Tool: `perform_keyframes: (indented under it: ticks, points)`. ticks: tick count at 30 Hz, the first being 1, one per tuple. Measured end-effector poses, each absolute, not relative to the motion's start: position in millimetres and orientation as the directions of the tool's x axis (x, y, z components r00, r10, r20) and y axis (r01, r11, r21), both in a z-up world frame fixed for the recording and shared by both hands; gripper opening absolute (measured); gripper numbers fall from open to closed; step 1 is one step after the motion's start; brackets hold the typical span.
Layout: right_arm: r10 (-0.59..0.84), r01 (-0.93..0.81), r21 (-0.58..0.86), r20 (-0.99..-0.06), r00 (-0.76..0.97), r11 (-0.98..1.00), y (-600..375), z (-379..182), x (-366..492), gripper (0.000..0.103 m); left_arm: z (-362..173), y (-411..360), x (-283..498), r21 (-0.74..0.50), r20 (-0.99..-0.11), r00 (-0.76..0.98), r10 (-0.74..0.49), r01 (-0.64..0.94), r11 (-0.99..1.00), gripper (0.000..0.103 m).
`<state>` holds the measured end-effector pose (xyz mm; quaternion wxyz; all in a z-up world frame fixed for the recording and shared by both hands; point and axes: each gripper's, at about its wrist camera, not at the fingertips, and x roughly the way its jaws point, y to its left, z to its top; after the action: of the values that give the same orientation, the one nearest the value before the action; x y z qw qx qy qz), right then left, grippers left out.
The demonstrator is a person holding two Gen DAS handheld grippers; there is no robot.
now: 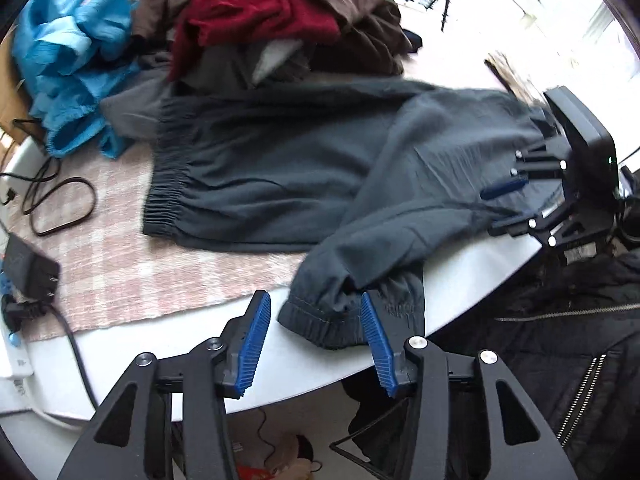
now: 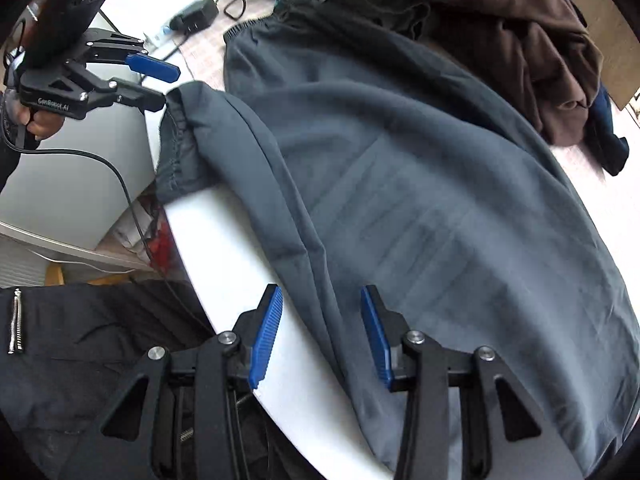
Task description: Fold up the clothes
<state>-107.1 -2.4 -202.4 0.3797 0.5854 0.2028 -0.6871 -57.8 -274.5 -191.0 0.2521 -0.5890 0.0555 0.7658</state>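
Left gripper (image 1: 316, 332): hovering with jaws apart around elastic cuff (image 1: 320, 316), not clamping.
Dark grey fabric trousers (image 1: 280, 168): lying across round white table (image 1: 320, 364), legs folded toward near edge.
Right gripper (image 2: 320, 336): jaws apart over fold, not pressing.

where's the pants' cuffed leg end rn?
In the left wrist view the cuff hangs over the white table's near edge, between the left gripper's open jaws; the elastic waistband lies opposite, by the clothes pile.
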Motion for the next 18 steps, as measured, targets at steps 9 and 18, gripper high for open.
perform_keyframes:
  ticks: [9,18]
  points:
    - [-0.269,0.727,0.164,-0.963,-0.030,-0.667,4.0,-207.3,-114.3,0.003,-195.8,-245.9,-75.2,-0.111,-0.945,-0.209,0.252,-0.517,-0.849,0.015]
    - [-0.436,0.600,0.189,-0.850,-0.297,-0.777,65.7,-76.6,-147.3,0.002,-55.2,-214.9,-120.3,0.188,-0.785,-0.579,0.218,-0.559,-0.807,0.016]
